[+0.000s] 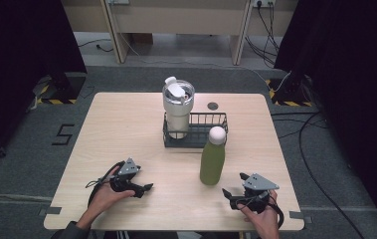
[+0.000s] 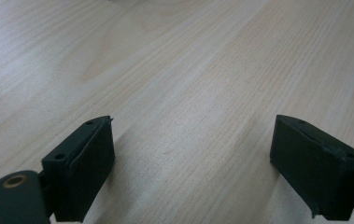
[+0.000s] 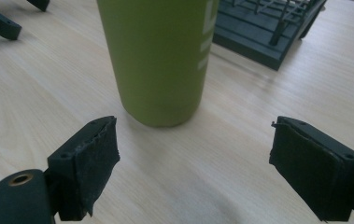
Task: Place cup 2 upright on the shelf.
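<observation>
- Dark curtains hang at both sides of the room, with grey floor and cables around my pale wooden tabletop [image 1: 126,124].
- Toward the far middle of the tabletop sits a black wire basket [image 1: 207,130]. A cream tumbler [image 1: 177,108] stands upright in its left end, lid flap tipped up.
- Just in front of the basket's right half stands a green bottle [image 1: 212,157] with a pale round cap, upright on the wood, close to the basket; I cannot tell whether they touch.
- A small dark round disc [image 1: 213,105] lies on the tabletop behind the basket.
- My left tongs [image 1: 146,187] rest in my left hand [image 1: 107,193] near the front left edge, well apart from the bottle. In the left gripper view the left tongs [image 2: 191,154] are spread wide, with bare wood between the jaws.
- My right tongs [image 1: 227,192] sit in my right hand [image 1: 263,215] at the front right, near the bottle and pointing toward it. In the right gripper view the right tongs [image 3: 193,158] are released, jaws wide apart, and the bottle's base [image 3: 158,60] stands just ahead of the gap, not touched by either jaw; the basket's corner [image 3: 258,37] shows behind it.
</observation>
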{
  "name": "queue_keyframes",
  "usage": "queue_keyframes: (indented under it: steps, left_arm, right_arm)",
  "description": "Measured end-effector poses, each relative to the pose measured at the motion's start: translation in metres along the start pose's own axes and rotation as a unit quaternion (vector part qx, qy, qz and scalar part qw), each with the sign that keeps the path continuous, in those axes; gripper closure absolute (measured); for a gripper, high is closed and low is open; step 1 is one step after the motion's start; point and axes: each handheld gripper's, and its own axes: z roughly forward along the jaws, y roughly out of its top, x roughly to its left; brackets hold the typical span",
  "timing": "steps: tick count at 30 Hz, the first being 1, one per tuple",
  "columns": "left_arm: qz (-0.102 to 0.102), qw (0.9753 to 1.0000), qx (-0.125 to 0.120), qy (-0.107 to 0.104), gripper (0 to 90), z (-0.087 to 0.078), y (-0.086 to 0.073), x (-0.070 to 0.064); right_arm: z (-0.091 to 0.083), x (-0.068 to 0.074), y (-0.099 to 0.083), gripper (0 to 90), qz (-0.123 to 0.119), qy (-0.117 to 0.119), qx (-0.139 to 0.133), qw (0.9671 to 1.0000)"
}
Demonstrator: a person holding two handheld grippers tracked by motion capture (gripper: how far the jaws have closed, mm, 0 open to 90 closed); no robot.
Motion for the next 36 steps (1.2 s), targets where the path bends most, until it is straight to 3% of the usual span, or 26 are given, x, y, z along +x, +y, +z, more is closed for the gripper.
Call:
queue_keyframes:
  steps: [8,22,36]
  left_arm:
    - [0.0,1.0,0.0,0.0,13.2,0.0,0.0,0.0]
    - [0.0,1.0,0.0,-0.001,13.1,0.0,0.0,0.0]
    - [-0.001,1.0,0.0,0.0,13.1,0.0,0.0,0.0]
  right_arm:
    - [0.001,0.002,0.007,15.1,-0.011,0.001,-0.015,0.9998]
    - [0.005,0.0,0.012,15.1,0.001,0.016,-0.048,0.9987]
    - [0.012,0.005,0.028,15.4,-0.021,0.022,-0.06,0.9978]
